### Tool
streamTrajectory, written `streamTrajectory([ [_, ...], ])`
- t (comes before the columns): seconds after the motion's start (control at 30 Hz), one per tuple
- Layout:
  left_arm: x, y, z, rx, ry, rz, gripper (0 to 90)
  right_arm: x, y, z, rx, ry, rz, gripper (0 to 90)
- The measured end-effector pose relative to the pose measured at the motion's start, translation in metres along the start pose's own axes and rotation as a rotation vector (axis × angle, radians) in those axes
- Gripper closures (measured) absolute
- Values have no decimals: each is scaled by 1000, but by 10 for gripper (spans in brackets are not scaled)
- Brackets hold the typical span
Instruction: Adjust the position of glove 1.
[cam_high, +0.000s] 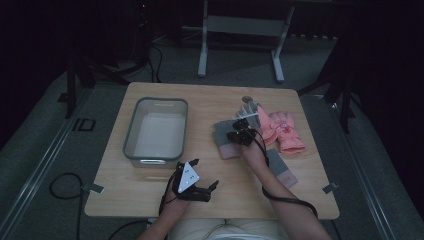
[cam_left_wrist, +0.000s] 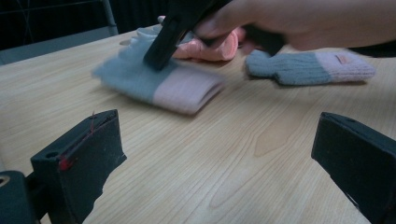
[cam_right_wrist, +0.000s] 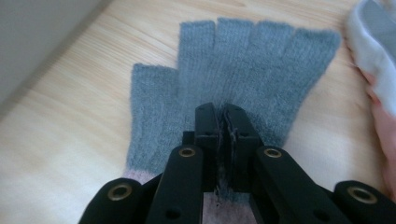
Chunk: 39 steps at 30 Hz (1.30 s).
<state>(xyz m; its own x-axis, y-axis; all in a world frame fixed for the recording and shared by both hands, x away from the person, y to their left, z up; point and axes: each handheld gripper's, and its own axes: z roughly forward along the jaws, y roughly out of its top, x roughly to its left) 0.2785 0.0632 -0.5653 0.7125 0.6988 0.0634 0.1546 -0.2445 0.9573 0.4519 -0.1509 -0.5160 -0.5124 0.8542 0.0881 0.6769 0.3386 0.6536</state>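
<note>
The grey glove (cam_right_wrist: 233, 79) lies flat on the table (cam_high: 150, 192), right of centre; the right gripper (cam_right_wrist: 223, 116) has its jaws pinched together on the knit of its palm; the pink glove (cam_high: 282, 131) lies just right of it; its small label is too blurred to read. A second grey glove (cam_left_wrist: 303, 67) lies nearer. The left gripper (cam_left_wrist: 210, 163) hovers at the near edge, jaws wide apart, holding nothing; the grey bin (cam_high: 131, 131) stands left.

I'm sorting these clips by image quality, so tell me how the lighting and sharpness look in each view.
High view: dim overall, dark room edges, the table fairly sharp. Left gripper view: brighter, right gripper and grey glove smeared by motion, near jaws sharp. Right gripper view: evenly lit, grey glove's fingers slightly soft, right gripper crisp.
</note>
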Motion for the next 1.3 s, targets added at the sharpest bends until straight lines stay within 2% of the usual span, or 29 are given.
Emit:
streamTrajectory([
  [0.03, 0, 0, 0, 1, -1, 0, 16, 8, -12, -17, -33, 5, 28, 854],
  [0.1, 1, 0, 0, 4, -3, -7, 16, 12, -20, -25, -39, -2, 33, 854],
  [0.17, 0, 0, 0, 3, -5, -6, 15, 20, -42, -50, -99, -22, 78, 854],
  [0.2, 0, 0, 0, 5, 3, -4, 15, 20, -42, -50, -99, -22, 78, 854],
  [0.23, 0, 0, 0, 5, 2, -5, 15, 20, -56, -62, -122, 23, 141, 854],
  [0.27, 0, 0, 0, 7, 10, -4, 15, 20, -56, -62, -122, 23, 141, 854],
  [0.3, 0, 0, -1, 5, 21, 4, 16, 22, -62, -67, -141, -13, 138, 854],
  [0.33, -1, 0, -1, 6, 16, 8, 16, 25, -73, -72, -131, 7, 164, 854],
  [0.37, -1, 0, -1, 11, 13, 11, 16, 28, -80, -74, -143, -25, 157, 854],
  [0.47, -2, 0, 0, 11, 7, 14, 16, 32, -89, -74, -127, -20, 148, 854],
  [0.5, 0, 0, 0, 11, 0, 3, 16, 34, -99, -70, -118, -36, 155, 853],
  [0.53, 0, 0, 0, 11, 0, 3, 16, 33, -102, -68, -110, -27, 185, 853],
  [0.57, 0, 0, 0, 9, 1, -10, 16, 33, -102, -68, -110, -27, 185, 853],
  [0.63, -1, 0, 0, 13, 2, 12, 15, 37, -108, -60, -97, -64, 142, 849],
  [0.67, -2, 0, 0, 14, 1, 14, 16, 34, -112, -55, -85, -54, 197, 842],
  [0.7, -3, 0, 0, 14, 5, 7, 16, 35, -114, -50, -70, -56, 179, 840],
  [0.73, -3, 0, 0, 16, -6, 22, 15, 37, -118, -48, -105, -119, 146, 832],
  [0.77, -4, 0, -1, 10, -10, 27, 16, 36, -120, -47, -109, -97, 180, 832],
  [0.8, -3, 0, -1, 7, -13, 19, 16, 38, -117, -49, -97, -110, 159, 828],
  [0.87, -2, 0, -1, 8, -13, 0, 16, 38, -119, -47, -101, -101, 168, 829],
  [0.9, -1, 0, -2, 0, -15, -9, 16, 40, -120, -47, -105, -117, 141, 827],
  [0.97, 1, -1, -2, 7, -3, -27, 16, 40, -123, -46, -128, -117, 139, 828],
  [1.03, 1, 0, -1, 11, -4, -13, 16, 40, -122, -46, -123, -116, 142, 824],
  [1.07, 1, 0, -1, 12, 5, -36, 16, 38, -120, -46, -113, -97, 168, 819],
  [1.13, -4, 1, 1, 26, 2, 38, 16, 36, -123, -45, -139, -88, 175, 811],
  [1.17, -7, 1, 1, 22, 18, 33, 16, 38, -123, -45, -140, -102, 154, 802],
  [1.2, -10, 1, 1, 21, 15, 55, 16, 41, -123, -46, -127, -108, 130, 794],
  [1.23, -13, 1, 2, 25, -3, 111, 16, 41, -123, -46, -133, -105, 134, 785],
  [1.3, -15, 2, 4, 29, 26, 117, 16, 37, -120, -49, -128, -71, 150, 657],
])
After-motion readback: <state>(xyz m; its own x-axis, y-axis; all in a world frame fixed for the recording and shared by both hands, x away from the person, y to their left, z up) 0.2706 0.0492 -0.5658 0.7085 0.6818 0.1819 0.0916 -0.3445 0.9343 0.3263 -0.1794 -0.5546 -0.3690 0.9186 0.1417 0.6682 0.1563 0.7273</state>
